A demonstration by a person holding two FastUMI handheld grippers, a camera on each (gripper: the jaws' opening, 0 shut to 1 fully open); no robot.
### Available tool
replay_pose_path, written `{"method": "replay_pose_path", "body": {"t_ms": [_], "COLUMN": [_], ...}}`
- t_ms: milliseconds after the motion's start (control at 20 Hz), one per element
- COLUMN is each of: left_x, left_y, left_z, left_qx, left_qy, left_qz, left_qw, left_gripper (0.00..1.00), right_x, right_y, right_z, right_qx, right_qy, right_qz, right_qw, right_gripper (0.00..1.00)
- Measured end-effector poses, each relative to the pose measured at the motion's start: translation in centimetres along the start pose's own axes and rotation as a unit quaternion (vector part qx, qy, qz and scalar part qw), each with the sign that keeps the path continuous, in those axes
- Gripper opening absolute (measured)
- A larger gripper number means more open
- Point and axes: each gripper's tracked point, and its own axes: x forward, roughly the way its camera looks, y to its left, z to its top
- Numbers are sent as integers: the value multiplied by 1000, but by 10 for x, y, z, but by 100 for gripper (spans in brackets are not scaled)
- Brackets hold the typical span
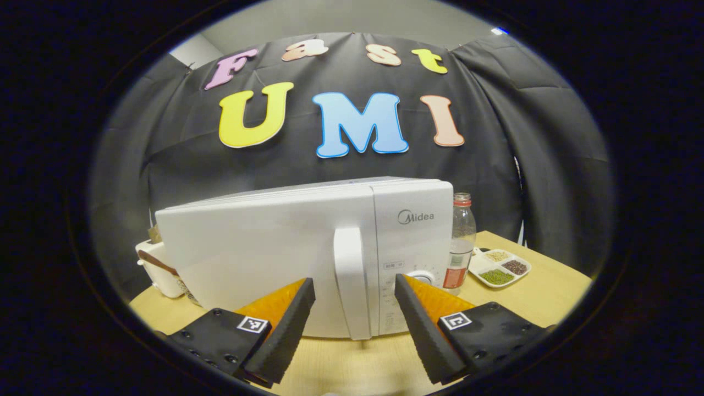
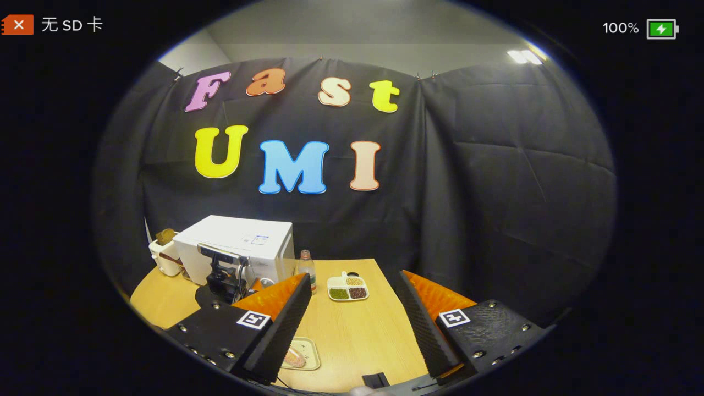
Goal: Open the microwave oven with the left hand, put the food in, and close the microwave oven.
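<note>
Right now the left gripper (image 1: 355, 300) has its jaws spread wide, released, with the door handle (image 1: 351, 280) of the microwave oven (image 1: 308, 242) sitting squarely between the two fingers, neither one touching it as far as the left gripper view tells. That handle is a stiff, upright white bar, smooth and likely a touch slippery, so the sensible hold is around its middle, fingers on either flank, then a steady pull, since the door probably resists on its latch and the oven itself looks heavy enough to stay put. Door is shut; step one not yet done.

Over on the other side, the right gripper (image 2: 352, 308) hangs released too, jaws apart, nothing between them but the wooden table (image 2: 357, 335). Just beside its left finger lies the food (image 2: 294, 357) on a small tray (image 2: 308, 355), pale, soft-looking, best lifted gently. Farther off stand a bottle (image 2: 306, 267) and a divided dish (image 2: 347, 289), near the oven.
</note>
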Motion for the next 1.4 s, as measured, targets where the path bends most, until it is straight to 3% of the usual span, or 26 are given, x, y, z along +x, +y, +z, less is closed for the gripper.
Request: {"method": "replay_pose_path", "body": {"t_ms": [100, 250, 400, 700, 950, 1000, 1200, 1400], "left_x": [4, 9, 13, 3, 4, -10, -74, -120], "left_y": [1, 0, 4, 4, 5, 6, 26, 49], "left_z": [4, -2, -5, -7, -11, -21, -21, -35], "left_qx": [-4, -8, -25, -18, -14, -22, 18, 1], "left_qy": [-1, 8, 11, 31, 40, 60, 19, 35], "left_qz": [2, 4, -1, -19, -27, -26, -36, -44], "left_qw": [1000, 1000, 1000, 999, 999, 998, 999, 998], "left_gripper": [94, 81, 37, 13, 10, 10, 10, 14], "right_x": [2, 5, 7, 5, 5, 5, 6, 1], "right_y": [4, 1, 1, 6, 6, 7, 14, 35], "right_z": [0, 1, 4, -1, 2, 1, 2, -3], "right_qx": [-5, -21, -24, -19, -25, -26, -26, -34], "right_qy": [-1, -5, -10, -5, -7, -7, -9, -4], "right_qz": [9, 8, 13, 23, 31, 34, 59, 96], "right_qw": [1000, 1000, 1000, 1000, 999, 999, 998, 995], "right_gripper": [96, 95, 96, 95, 95, 96, 95, 95]}}
